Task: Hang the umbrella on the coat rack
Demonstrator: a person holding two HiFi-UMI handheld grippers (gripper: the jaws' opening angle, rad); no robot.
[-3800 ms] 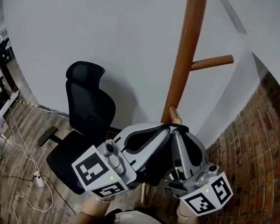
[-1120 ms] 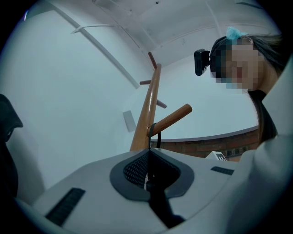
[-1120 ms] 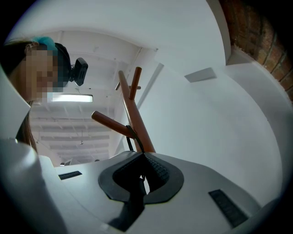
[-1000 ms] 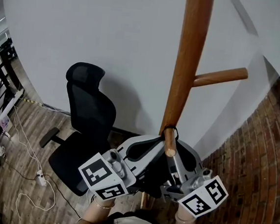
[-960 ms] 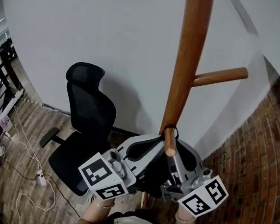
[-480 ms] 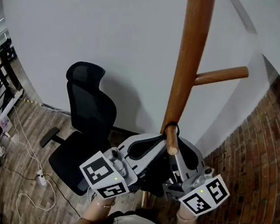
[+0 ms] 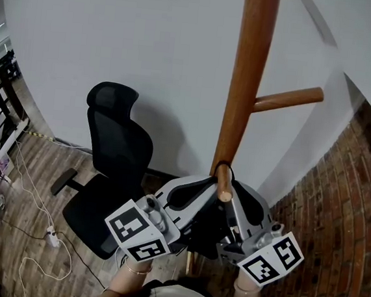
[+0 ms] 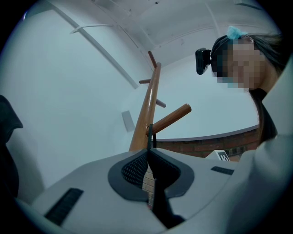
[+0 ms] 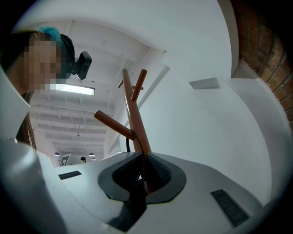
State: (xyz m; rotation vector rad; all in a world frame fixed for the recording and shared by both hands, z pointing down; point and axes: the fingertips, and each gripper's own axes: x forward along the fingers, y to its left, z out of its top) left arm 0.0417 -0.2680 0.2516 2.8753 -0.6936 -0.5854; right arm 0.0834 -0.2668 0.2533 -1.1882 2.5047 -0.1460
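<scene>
Office chair [image 7: 110,170] and power strip [image 7: 51,236] stand on the wooden floor [image 7: 44,158].

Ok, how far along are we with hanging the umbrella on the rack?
Done: the umbrella strap is looped over the lower peg of the coat rack. In hand: the left tool and right tool are both shut on that strap just below the peg. Left, probably: open both tools and draw them away so it hangs by itself.
</scene>
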